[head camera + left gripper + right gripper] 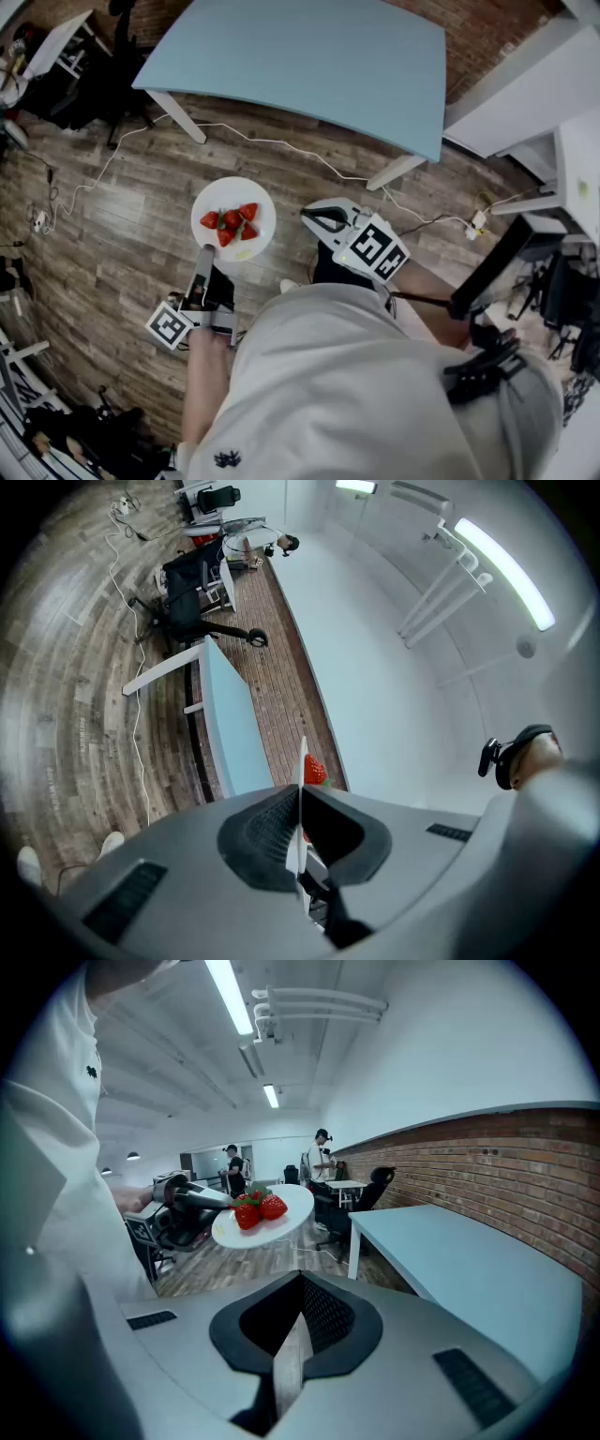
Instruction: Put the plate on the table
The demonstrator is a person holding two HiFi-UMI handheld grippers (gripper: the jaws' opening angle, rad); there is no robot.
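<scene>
1. My left gripper (204,255) is clenched on the near rim of the plate (214,195).
2. The plate, holding strawberries (231,223), hangs level over the floor, short of the table (309,66).
3. The table lies straight ahead, so I judge the left arm carries it.
4. My right gripper (319,217) is closed on nothing.

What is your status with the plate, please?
Left gripper shut on plate rim, strawberries aboard, above the floor. Right gripper shut, empty. Blue table ahead, nothing in the way.

Open wooden floor (122,220) separates the plate (215,193) from the blue table (309,66), with 1 white cable (272,142) trailing across it.
</scene>
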